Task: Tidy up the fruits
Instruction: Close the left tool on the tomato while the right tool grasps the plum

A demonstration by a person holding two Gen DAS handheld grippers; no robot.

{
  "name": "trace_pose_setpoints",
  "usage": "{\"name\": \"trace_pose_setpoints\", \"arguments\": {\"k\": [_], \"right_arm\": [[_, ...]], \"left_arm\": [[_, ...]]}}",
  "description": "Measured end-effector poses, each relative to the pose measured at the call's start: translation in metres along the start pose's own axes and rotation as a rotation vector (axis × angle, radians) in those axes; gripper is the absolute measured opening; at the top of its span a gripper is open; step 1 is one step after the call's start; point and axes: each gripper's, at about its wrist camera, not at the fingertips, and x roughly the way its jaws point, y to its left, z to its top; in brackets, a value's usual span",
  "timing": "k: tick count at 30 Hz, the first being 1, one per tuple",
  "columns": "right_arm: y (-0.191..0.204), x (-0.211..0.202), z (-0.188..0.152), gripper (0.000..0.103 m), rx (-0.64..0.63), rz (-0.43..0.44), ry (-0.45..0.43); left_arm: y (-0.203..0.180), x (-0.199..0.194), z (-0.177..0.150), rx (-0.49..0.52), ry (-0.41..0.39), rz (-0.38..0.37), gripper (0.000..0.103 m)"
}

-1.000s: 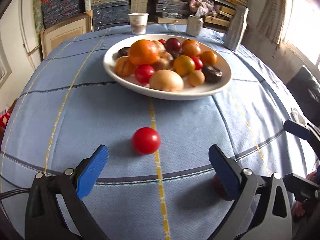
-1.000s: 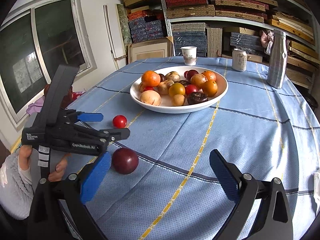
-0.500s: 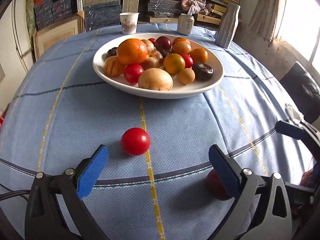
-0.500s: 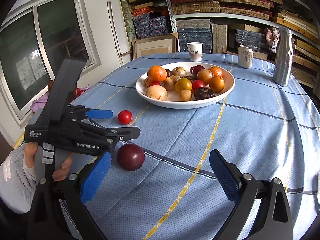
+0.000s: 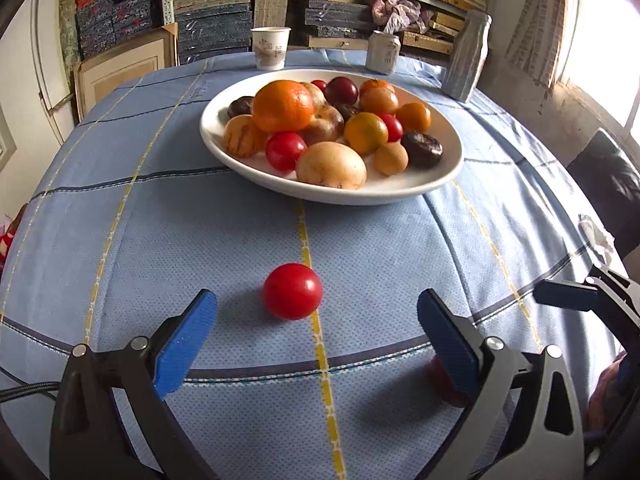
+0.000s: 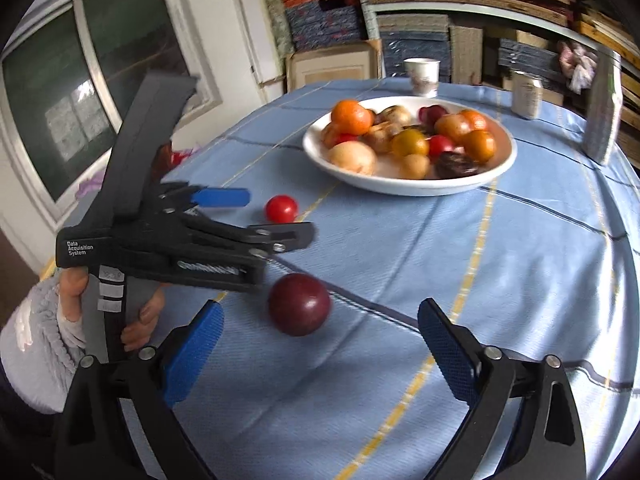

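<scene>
My left tongs (image 5: 316, 340) stand wide apart with nothing between the blue pads, tilted down at the tablecloth (image 5: 160, 240). A small red tomato (image 5: 293, 291) lies on the cloth just ahead of them, touching neither pad. My right tongs (image 6: 320, 348) are apart too, their jaws closing, and clamp nothing; a dark red plum (image 6: 299, 304) sits on the cloth just ahead of the gap, nearer the left pad. From the right-hand view my left hand (image 6: 120, 312) grips the black handle of the left tongs, beside the plum. Farther out stands the white bowl (image 5: 440, 184), heaped with an orange (image 5: 283, 106), tomatoes, plums and other fruit. Behind it are a paper cup (image 5: 271, 48) and a can (image 5: 383, 51).
</scene>
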Motion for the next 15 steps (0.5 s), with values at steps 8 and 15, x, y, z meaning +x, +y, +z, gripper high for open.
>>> {"name": "trace_pose_setpoints", "arguments": {"k": [8,15], "right_arm": [[0.005,0.028,0.01,0.07,0.012,0.034,0.097],[0.007,0.041,0.011,0.039,0.011,0.061,0.142]], "left_arm": [[-0.003,0.01,-0.002,0.011,0.042,-0.015,0.068],[-0.002,0.012,-0.001,0.003,0.04,-0.014,0.05]]}}
